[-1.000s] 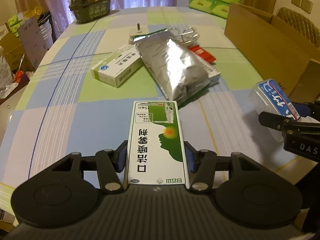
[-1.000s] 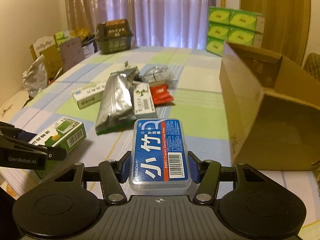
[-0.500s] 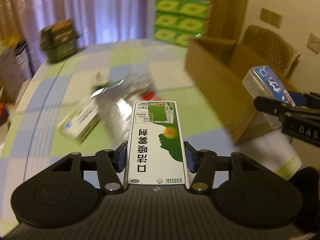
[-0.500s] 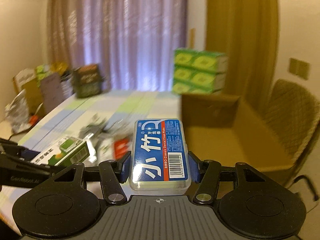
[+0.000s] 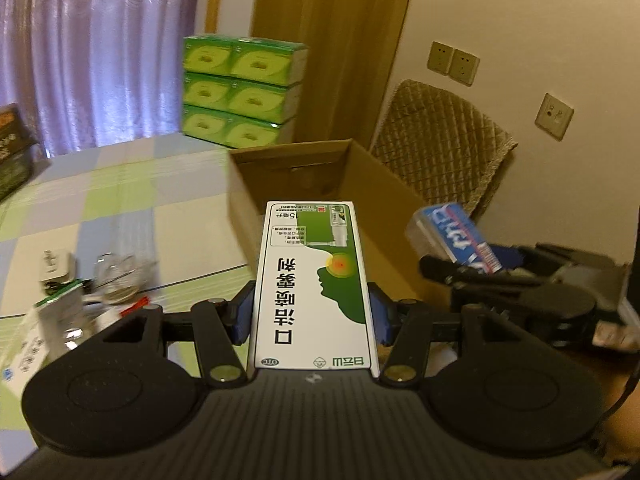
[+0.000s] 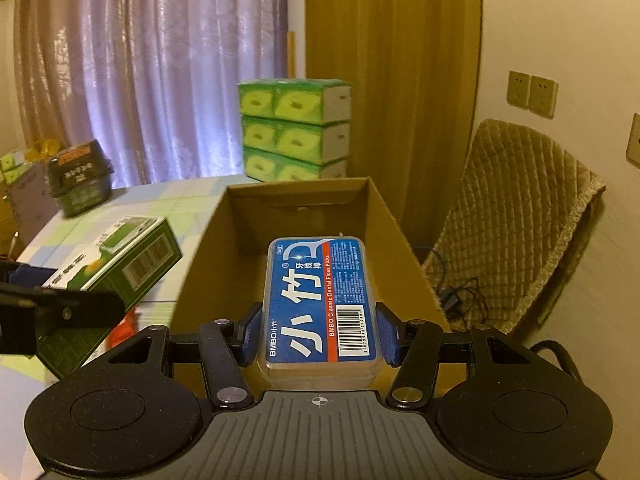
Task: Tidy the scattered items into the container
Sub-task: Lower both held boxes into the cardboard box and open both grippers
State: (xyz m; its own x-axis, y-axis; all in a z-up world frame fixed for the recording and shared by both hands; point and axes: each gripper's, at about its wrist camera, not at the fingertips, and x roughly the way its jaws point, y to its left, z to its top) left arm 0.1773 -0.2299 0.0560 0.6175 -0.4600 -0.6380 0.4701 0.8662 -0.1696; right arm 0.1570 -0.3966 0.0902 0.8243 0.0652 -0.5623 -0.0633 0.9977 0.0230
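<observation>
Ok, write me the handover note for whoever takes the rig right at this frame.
Left gripper: shut on the green-and-white box.
Right gripper: shut on the blue floss pick case, above the open cardboard box.
Done: both items lifted and carried to the box; the part of its inside in view looks bare.
Left: release both inside, then fetch the items on the table.

The room is lit dimly and warmly; daylight is passed through the purple curtain (image 6: 152,72). Strong fisheye bending is seen at the edges. In the left wrist view, the items on the tabletop (image 5: 120,208) are blurred by motion.
</observation>
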